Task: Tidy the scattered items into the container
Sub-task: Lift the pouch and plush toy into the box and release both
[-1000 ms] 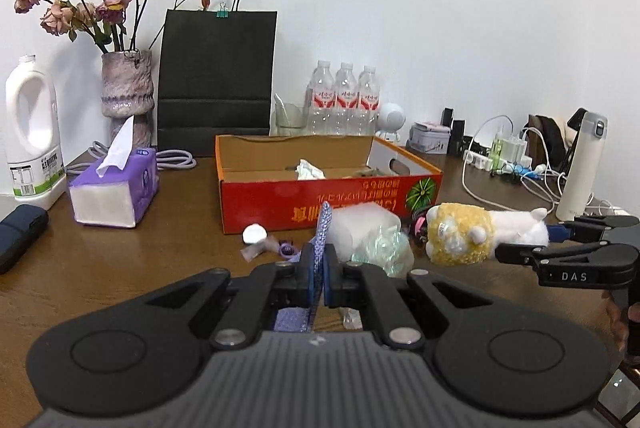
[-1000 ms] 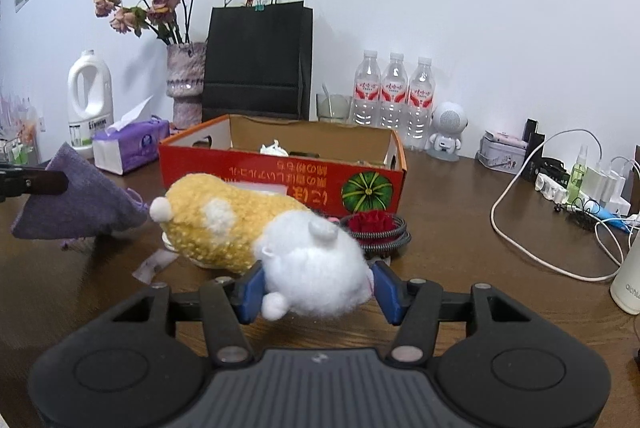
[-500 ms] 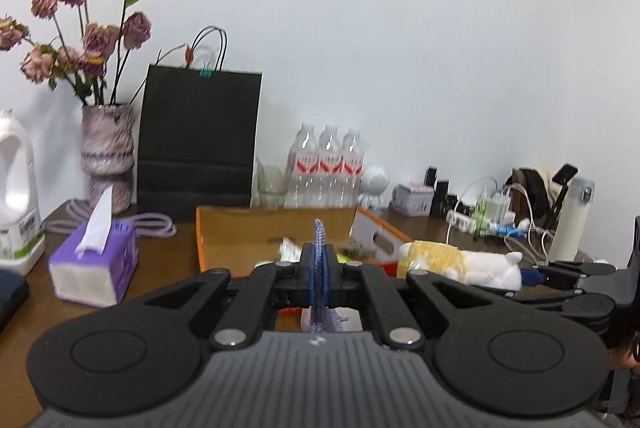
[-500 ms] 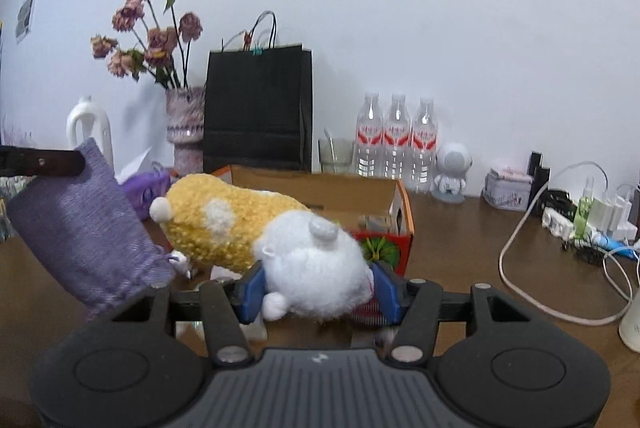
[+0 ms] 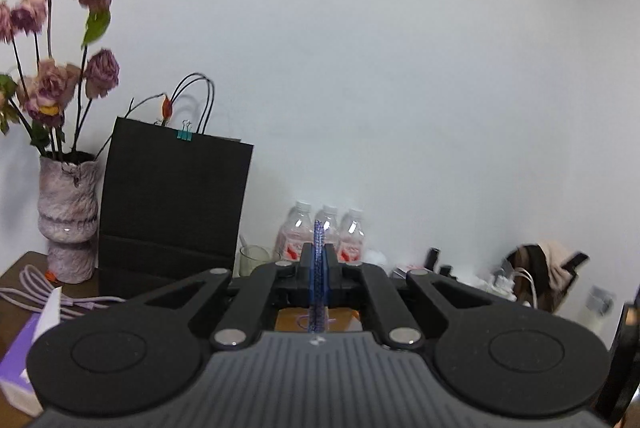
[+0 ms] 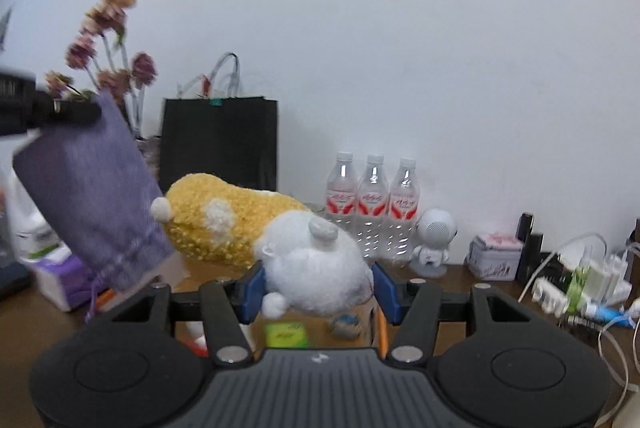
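The left gripper point(image 5: 319, 260) pinches a purple pouch point(image 6: 92, 196) at centre frame. The right gripper point(image 6: 316, 288) clamps a plush toy point(image 6: 256, 236) above the box point(image 6: 320, 332).

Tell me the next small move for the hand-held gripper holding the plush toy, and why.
Probably lower it a little, then open. The right hand-held gripper is clamped on the plush toy, and the box interior shows directly beneath it, with small items already inside. The purple pouch hangs clear to the left.
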### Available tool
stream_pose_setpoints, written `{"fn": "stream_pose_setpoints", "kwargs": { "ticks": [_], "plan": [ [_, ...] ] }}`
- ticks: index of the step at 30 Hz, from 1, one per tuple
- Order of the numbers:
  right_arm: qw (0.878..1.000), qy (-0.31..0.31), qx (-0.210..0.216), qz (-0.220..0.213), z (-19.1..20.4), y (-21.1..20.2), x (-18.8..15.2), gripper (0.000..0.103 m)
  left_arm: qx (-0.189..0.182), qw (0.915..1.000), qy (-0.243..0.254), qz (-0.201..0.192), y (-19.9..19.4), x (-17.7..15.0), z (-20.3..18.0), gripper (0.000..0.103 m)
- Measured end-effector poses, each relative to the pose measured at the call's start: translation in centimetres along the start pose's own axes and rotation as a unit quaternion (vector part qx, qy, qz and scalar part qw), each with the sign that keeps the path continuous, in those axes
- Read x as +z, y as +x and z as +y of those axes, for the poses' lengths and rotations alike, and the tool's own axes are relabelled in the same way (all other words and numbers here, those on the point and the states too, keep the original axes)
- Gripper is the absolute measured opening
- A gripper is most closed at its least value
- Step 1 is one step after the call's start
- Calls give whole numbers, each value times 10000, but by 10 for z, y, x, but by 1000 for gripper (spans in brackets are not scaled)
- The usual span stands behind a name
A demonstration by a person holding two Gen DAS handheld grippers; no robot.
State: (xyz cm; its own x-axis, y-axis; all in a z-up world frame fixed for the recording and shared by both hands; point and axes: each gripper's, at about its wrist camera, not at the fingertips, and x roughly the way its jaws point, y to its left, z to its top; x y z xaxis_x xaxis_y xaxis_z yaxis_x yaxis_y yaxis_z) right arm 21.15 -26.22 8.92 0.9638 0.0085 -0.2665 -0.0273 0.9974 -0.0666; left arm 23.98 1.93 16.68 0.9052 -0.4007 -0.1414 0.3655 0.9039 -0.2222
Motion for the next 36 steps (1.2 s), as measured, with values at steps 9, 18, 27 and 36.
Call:
{"fn": "stream_pose_setpoints", "kwargs": {
  "ticks": [9, 18, 27, 36],
  "plan": [
    [9923, -427, -166, 1154, 13, 139, -16, 55, 506, 9905, -330, 1235, 132, -66, 51, 4],
    [9826, -539, -78, 1776, 24, 190, -36, 56, 1036, 9735, -459, 1985, 170, -103, 83, 7],
    [9814, 51, 266, 1899, 12, 182, -29, 94, 1169, 9747, -202, 1896, 151, -95, 73, 103],
    [9825, 439, 504, 1737, 0, 124, -19, 103, 1216, 9745, -381, 1845, 93, -87, 59, 103]
  ]
}}
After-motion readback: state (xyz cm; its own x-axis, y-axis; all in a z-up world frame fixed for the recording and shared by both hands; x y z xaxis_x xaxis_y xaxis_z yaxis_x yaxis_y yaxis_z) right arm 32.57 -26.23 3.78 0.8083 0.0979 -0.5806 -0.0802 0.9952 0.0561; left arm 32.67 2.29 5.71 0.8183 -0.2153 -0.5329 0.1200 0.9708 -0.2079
